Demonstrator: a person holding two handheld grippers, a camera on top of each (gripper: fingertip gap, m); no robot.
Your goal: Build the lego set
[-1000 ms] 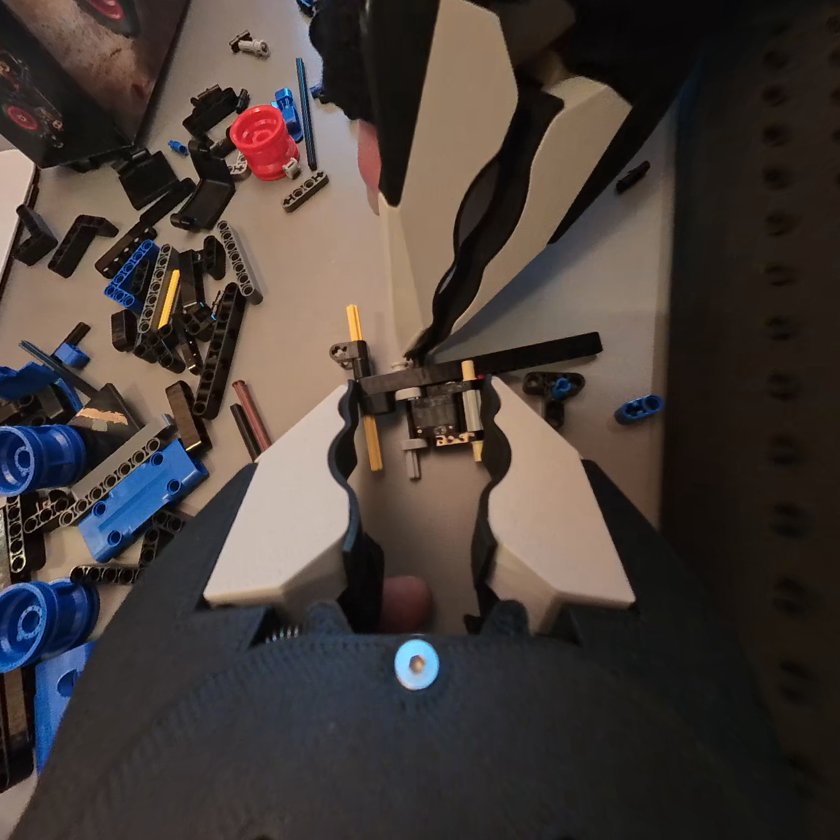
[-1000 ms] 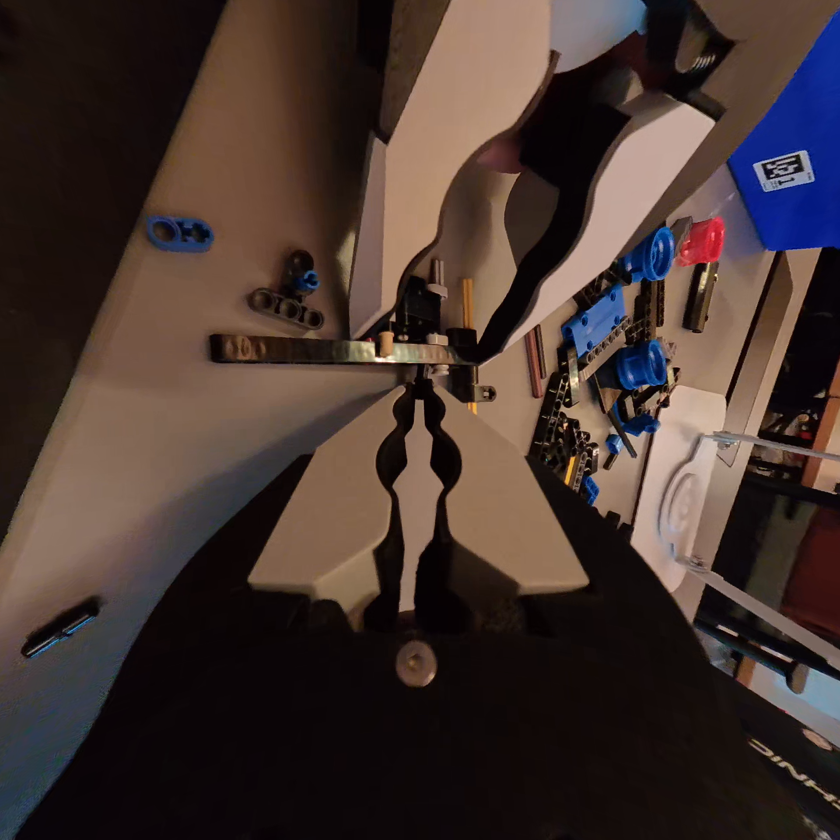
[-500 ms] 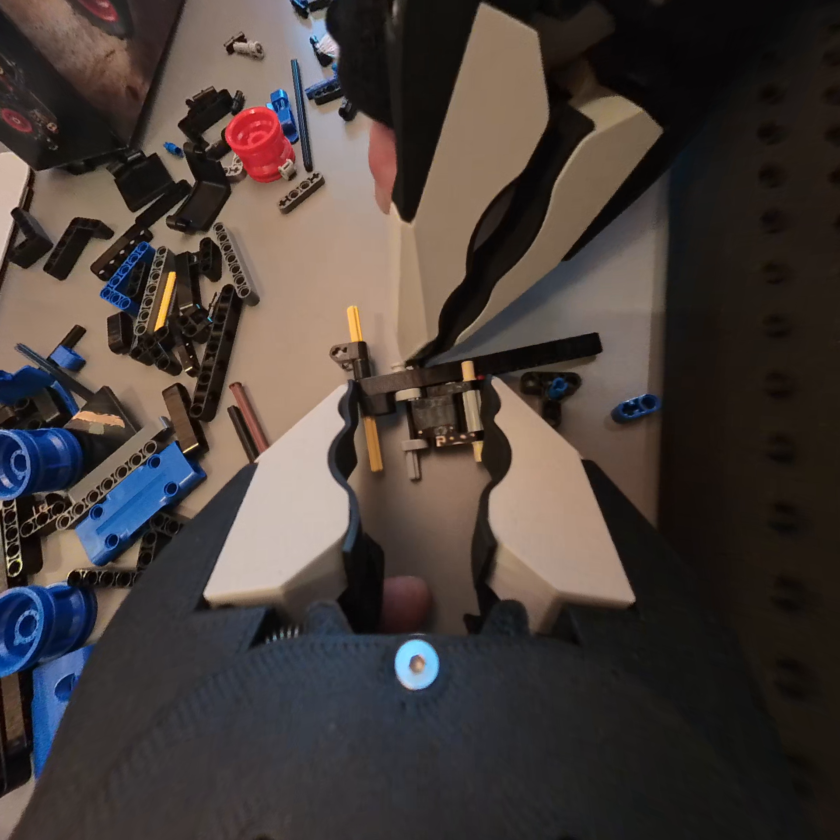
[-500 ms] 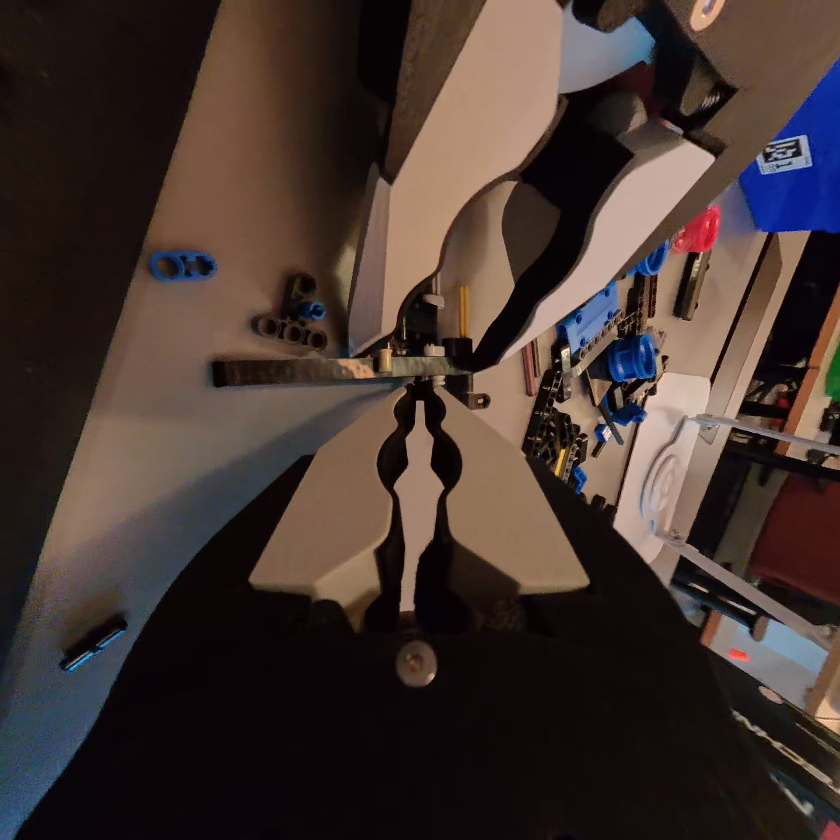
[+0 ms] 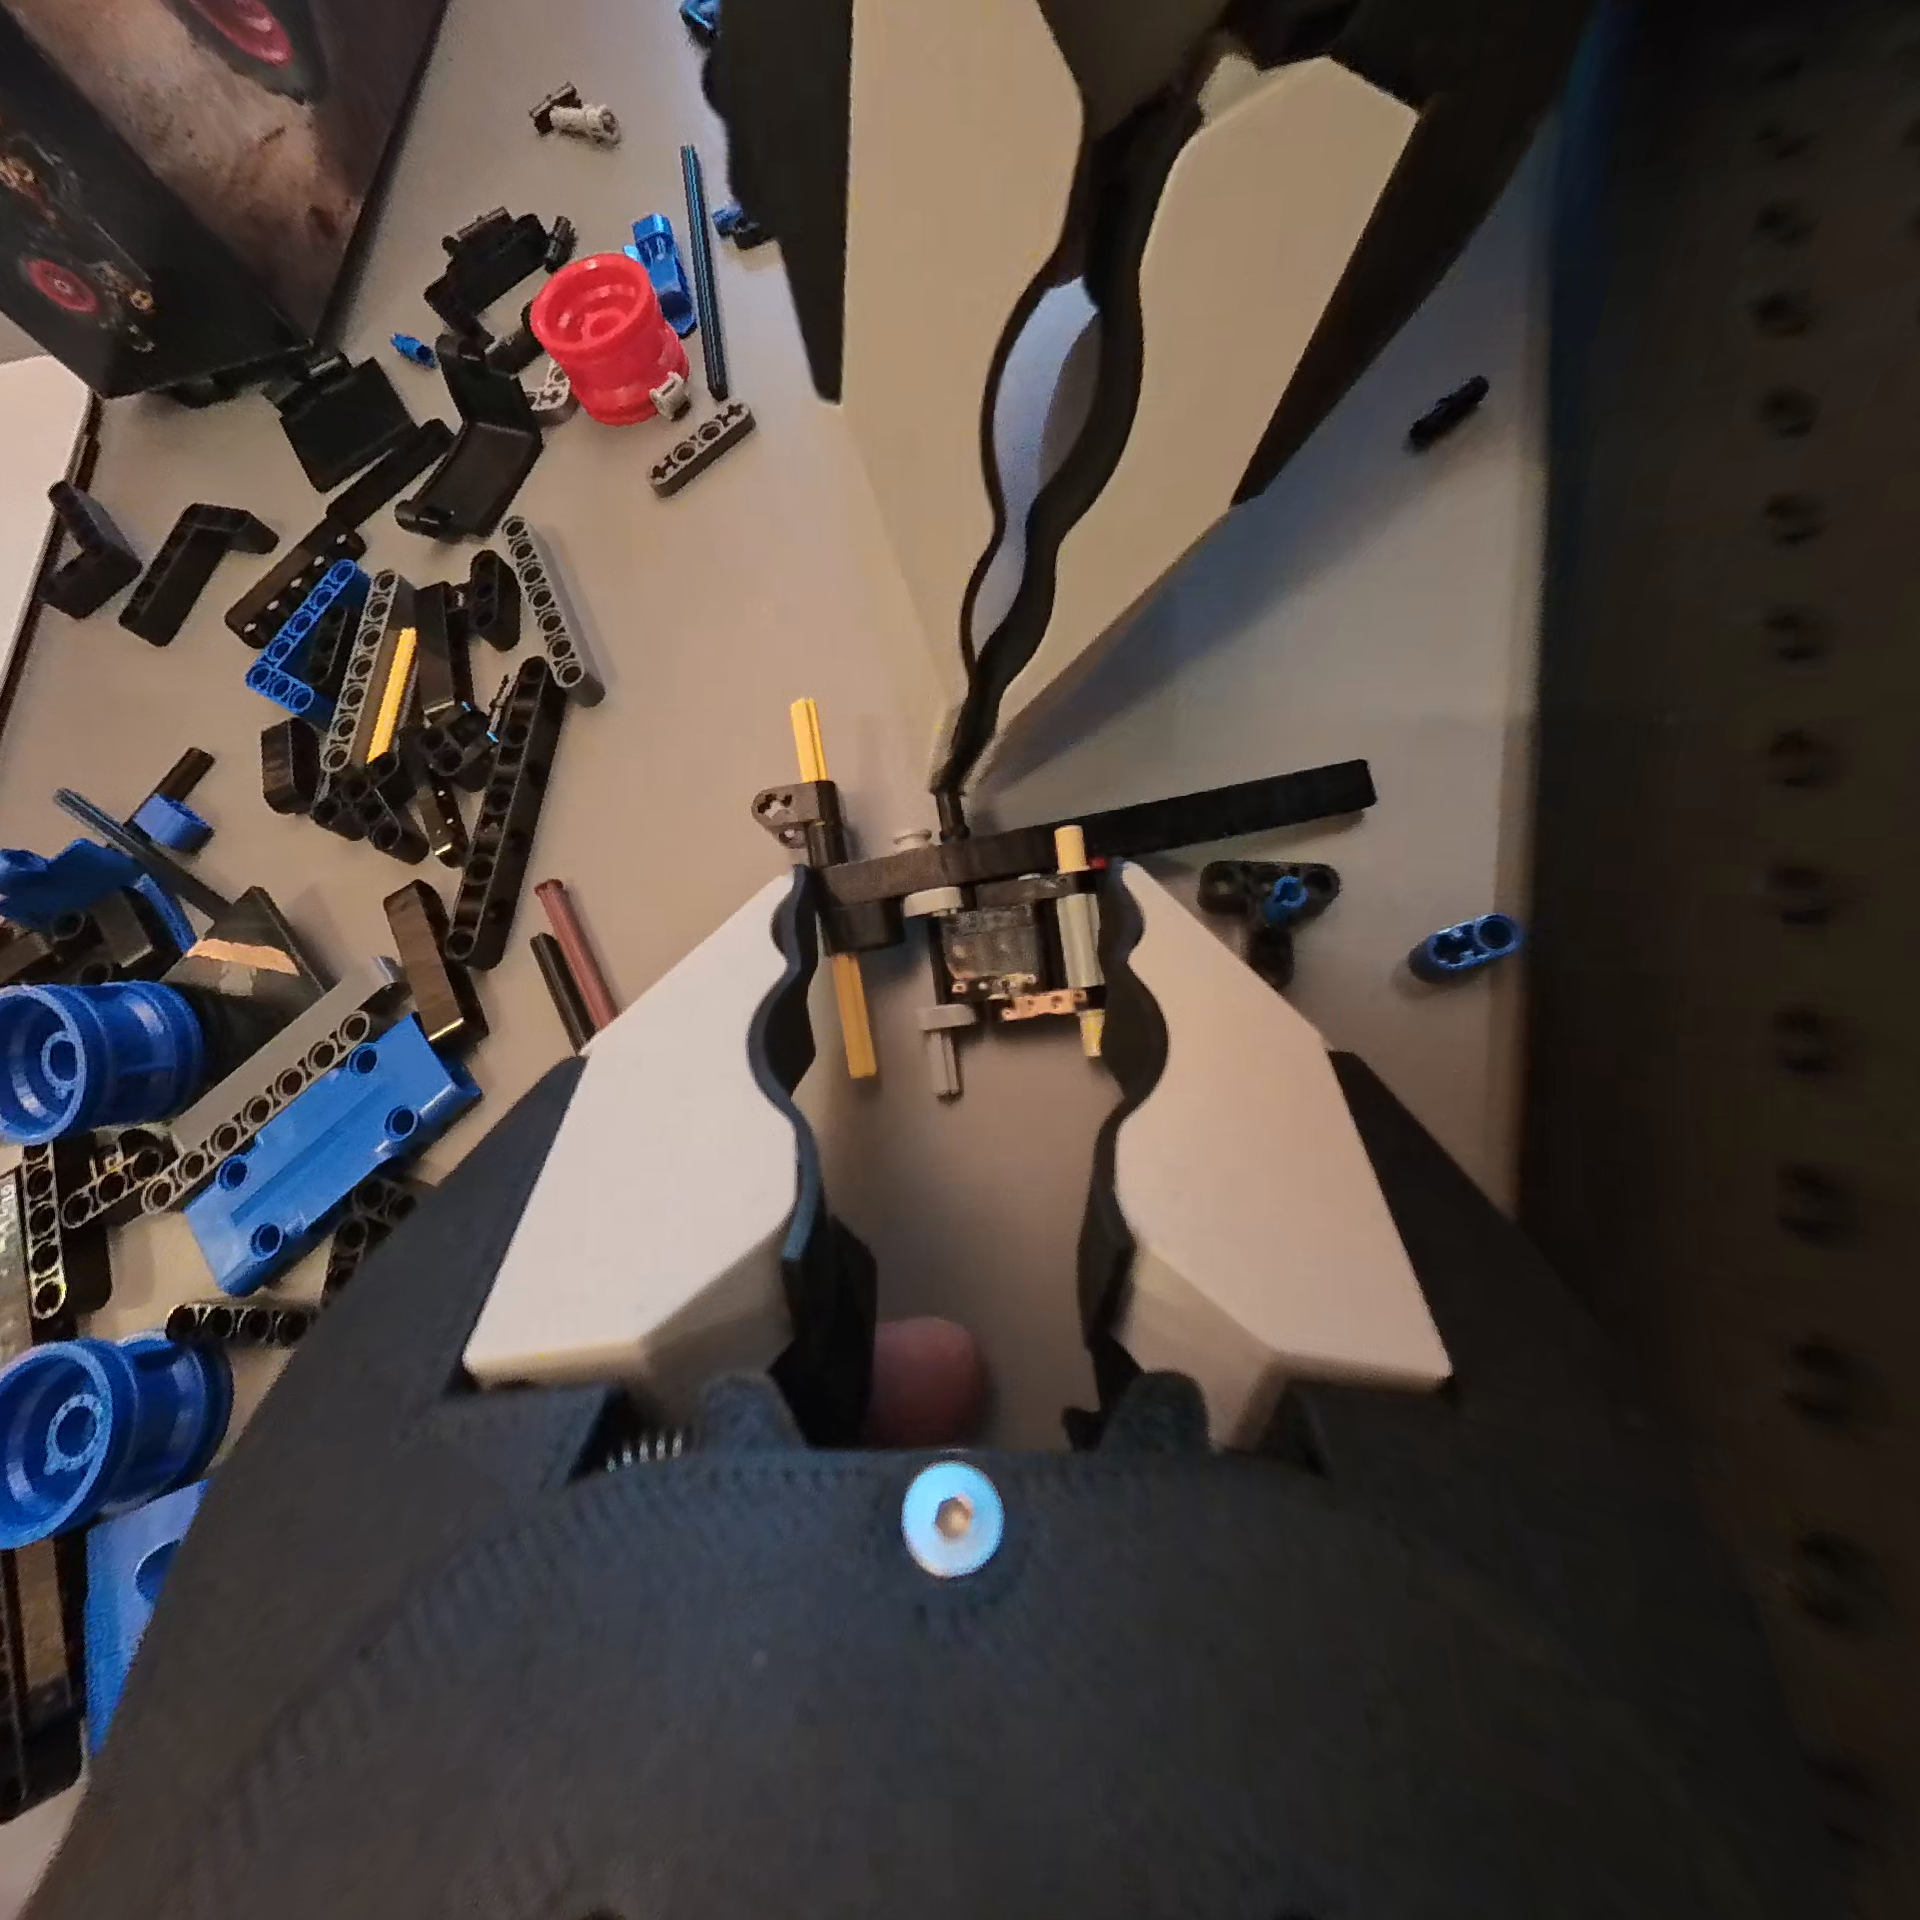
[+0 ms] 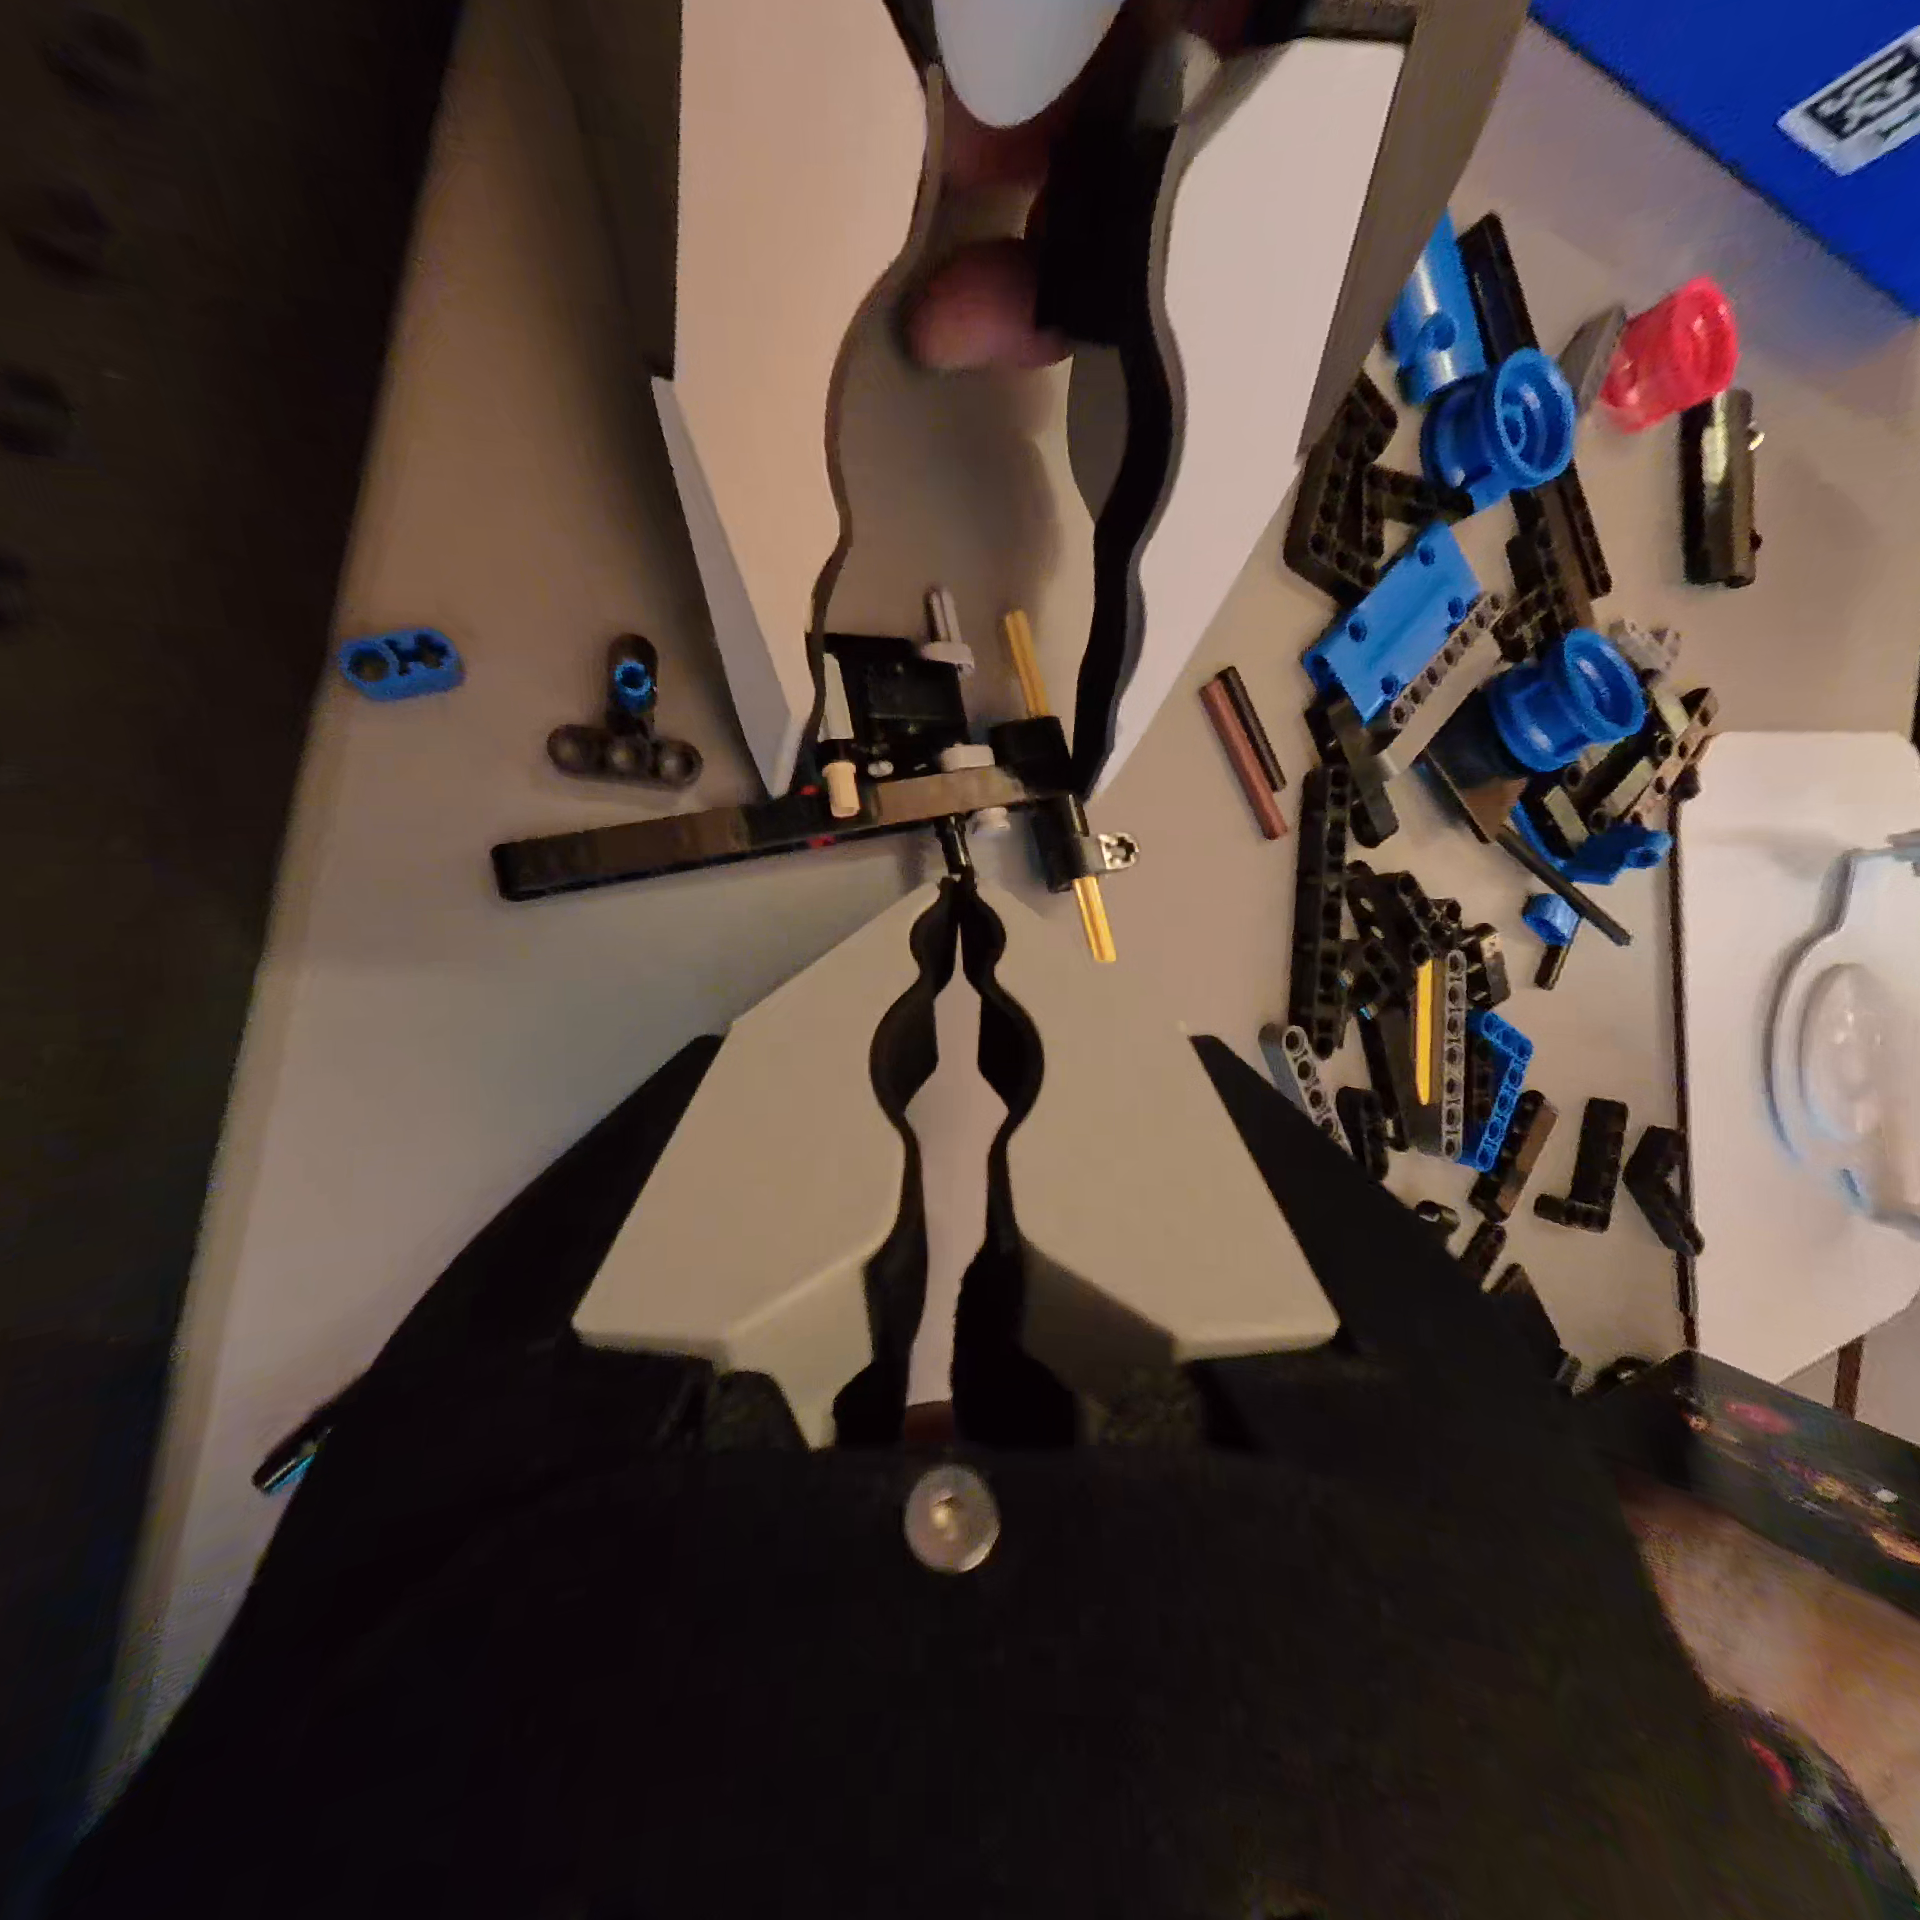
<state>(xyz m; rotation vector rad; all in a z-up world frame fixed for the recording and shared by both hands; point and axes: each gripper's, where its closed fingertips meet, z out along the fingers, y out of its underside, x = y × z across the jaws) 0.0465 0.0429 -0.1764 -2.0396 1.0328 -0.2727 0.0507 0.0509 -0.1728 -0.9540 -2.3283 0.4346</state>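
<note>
Gripping the half-built lego assembly (image 5: 987,914) from both sides, you are holding it between the jaws of your left gripper (image 5: 956,894), which are clamping on its outer edges, one against the black block by the yellow axle (image 5: 831,883) and the other against the grey pin side; the assembly is sitting just over the grey surface (image 5: 727,582), and whether it is touching cannot be told; its long black beam (image 5: 1226,816) is sticking out sideways past the jaws toward the dark perforated panel (image 5: 1766,727); you are bringing your right gripper (image 6: 954,883) in from the opposite side, its jaws pressed together on a small black pin (image 6: 953,847) that is meeting the beam's edge; loose pieces are lying scattered beyond the yellow axle, among them a red wheel hub (image 5: 603,338), blue wheel hubs (image 5: 94,1049), a blue panel (image 5: 322,1153) and a heap of black beams (image 5: 499,810); a small blue link (image 5: 1465,943) and a black T-shaped piece (image 5: 1268,899) are resting near the beam's free end; the dark set box (image 5: 177,187) is standing at the far corner.
</note>
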